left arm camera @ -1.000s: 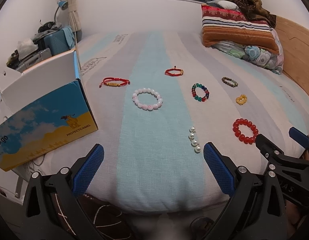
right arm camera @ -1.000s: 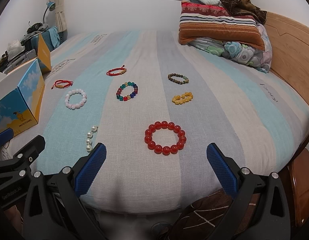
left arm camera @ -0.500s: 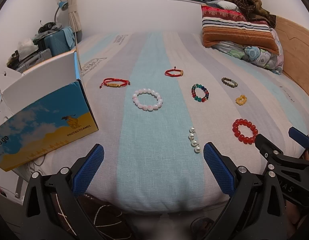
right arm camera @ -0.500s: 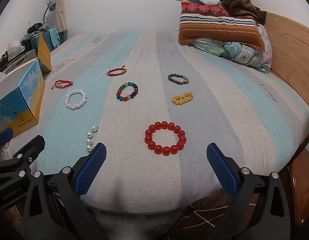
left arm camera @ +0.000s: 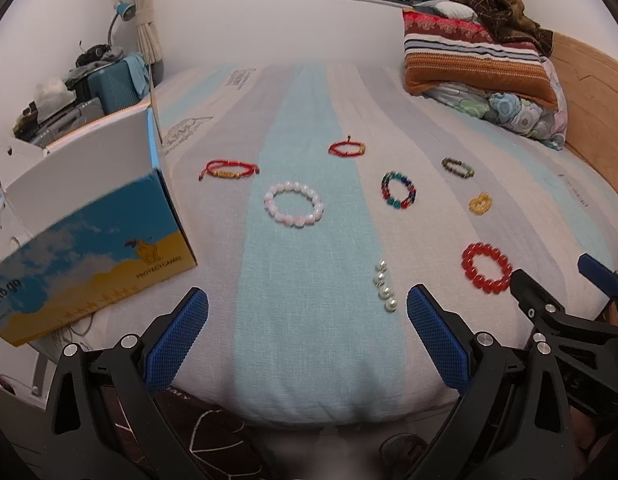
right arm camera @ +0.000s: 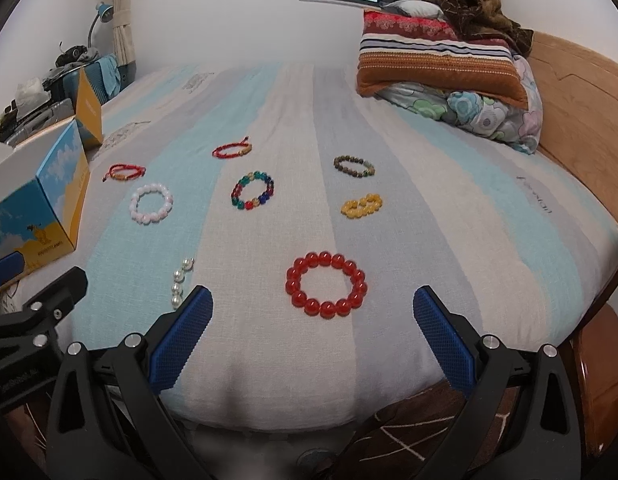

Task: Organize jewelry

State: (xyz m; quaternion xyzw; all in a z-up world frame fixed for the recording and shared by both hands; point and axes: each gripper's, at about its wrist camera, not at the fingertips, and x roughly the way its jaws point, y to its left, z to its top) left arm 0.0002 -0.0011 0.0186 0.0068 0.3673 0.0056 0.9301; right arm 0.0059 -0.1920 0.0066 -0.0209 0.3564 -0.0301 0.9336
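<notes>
Where striped bedspread (right arm camera: 309, 120) spreads, bracelets (right arm camera: 325, 284) lie scattered; box (left arm camera: 89, 220) left; pillows (right arm camera: 441, 64) far right; left gripper (left arm camera: 307, 320) and right gripper (right arm camera: 312, 322) both wide, empty.

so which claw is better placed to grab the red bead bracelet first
Right. The red bead bracelet lies just ahead of the open right claw, roughly centred between its fingers. From the left claw it sits far off to the right, with the pearl strand nearer.
</notes>
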